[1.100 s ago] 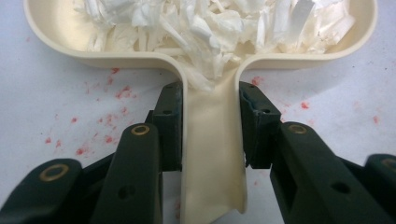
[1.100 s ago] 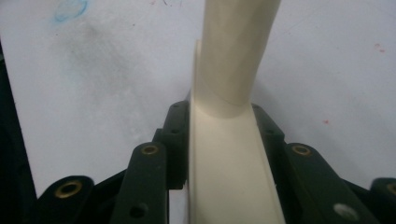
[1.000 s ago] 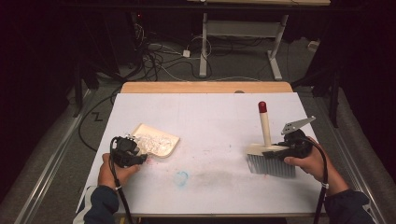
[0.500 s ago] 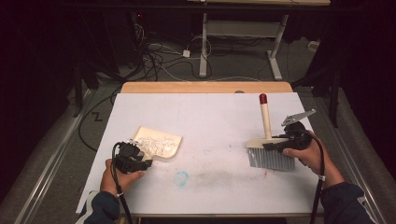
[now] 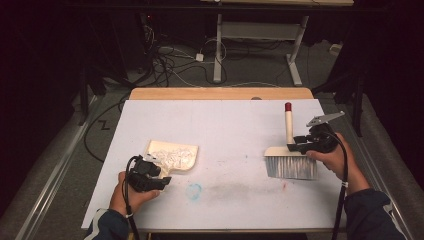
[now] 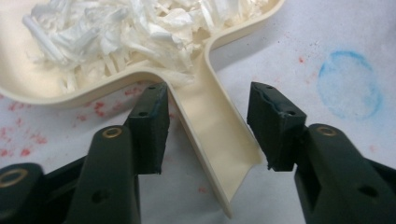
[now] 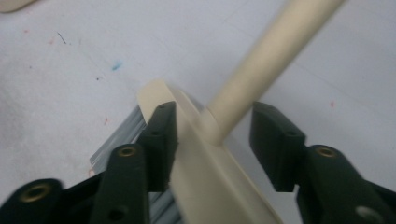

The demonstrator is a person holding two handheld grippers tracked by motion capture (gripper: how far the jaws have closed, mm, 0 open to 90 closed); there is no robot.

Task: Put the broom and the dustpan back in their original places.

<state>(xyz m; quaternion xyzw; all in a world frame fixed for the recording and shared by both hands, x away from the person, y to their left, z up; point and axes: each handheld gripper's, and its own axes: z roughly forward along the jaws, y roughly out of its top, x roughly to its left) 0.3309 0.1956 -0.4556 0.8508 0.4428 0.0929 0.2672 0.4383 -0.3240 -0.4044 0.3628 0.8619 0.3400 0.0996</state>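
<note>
A cream dustpan (image 5: pixel 172 156) heaped with white shredded paper (image 6: pixel 116 32) lies on the white table at the near left. Its flat handle (image 6: pixel 215 135) runs between the jaws of my left gripper (image 5: pixel 161 180) (image 6: pixel 208 93). Those jaws have just been opening: the left pad is at the handle's edge and the right pad stands clear. At the right lies a cream brush (image 5: pixel 291 167) with grey bristles and a red-tipped handle (image 5: pixel 288 125). My right gripper (image 5: pixel 300 144) (image 7: pixel 215 112) straddles the root of the brush handle (image 7: pixel 271 51). Its jaws have also been opening, with a gap at the right pad.
A blue ring stain (image 5: pixel 194 190) (image 6: pixel 348 88) and red specks mark the table between the two hands. A wooden strip (image 5: pixel 220 93) borders the far edge. Cables and a desk frame (image 5: pixel 218 45) lie on the floor beyond it.
Both pairs of jaws have spread apart. The left hand has drifted toward the near edge. The brush and right hand have shifted slightly away from me.
</note>
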